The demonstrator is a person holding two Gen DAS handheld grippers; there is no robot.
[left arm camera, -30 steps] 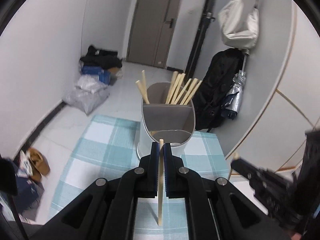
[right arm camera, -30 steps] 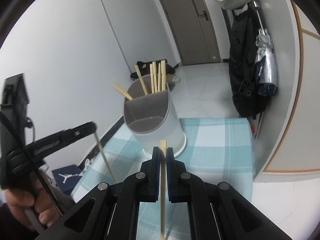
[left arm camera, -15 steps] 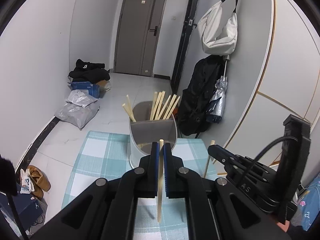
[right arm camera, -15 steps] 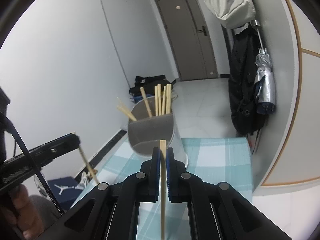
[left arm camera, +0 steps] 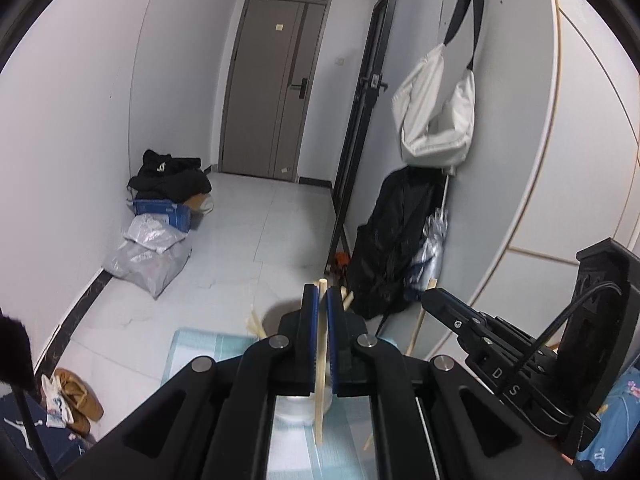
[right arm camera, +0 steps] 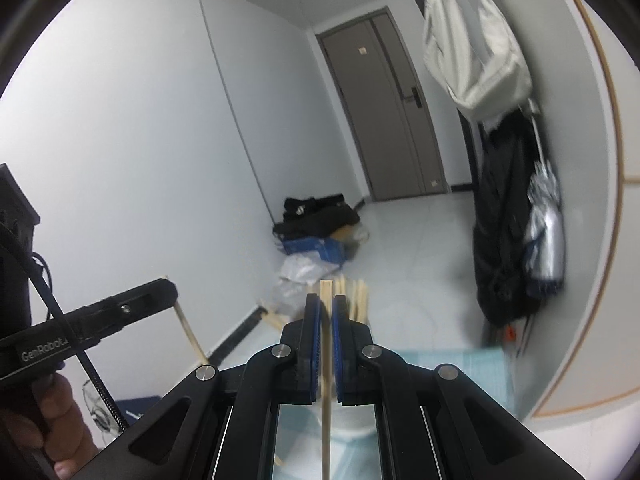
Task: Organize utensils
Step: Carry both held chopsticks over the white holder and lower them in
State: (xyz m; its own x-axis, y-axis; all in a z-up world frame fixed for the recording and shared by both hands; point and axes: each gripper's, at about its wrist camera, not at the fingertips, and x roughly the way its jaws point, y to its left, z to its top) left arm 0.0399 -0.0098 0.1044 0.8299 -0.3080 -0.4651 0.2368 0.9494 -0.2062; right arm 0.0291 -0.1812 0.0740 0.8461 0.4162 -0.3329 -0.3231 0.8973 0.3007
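Both grippers raised vs a sec ago: L gripper (left arm camera: 322, 300) clamped on chopstick (left arm camera: 319, 376), R gripper (right arm camera: 326, 308) clamped on 2nd chopstick (right arm camera: 326, 380), now above utensil holder (left arm camera: 298, 406) on checked cloth (left arm camera: 192, 346); prob. lined up for drop-in.

We see dim, even indoor light with soft shadows and no glare. Both fisheye views bend the walls and darken at the corners. The right wrist view is motion-blurred, especially the hanging coat (right arm camera: 508, 240); the left stays sharper.
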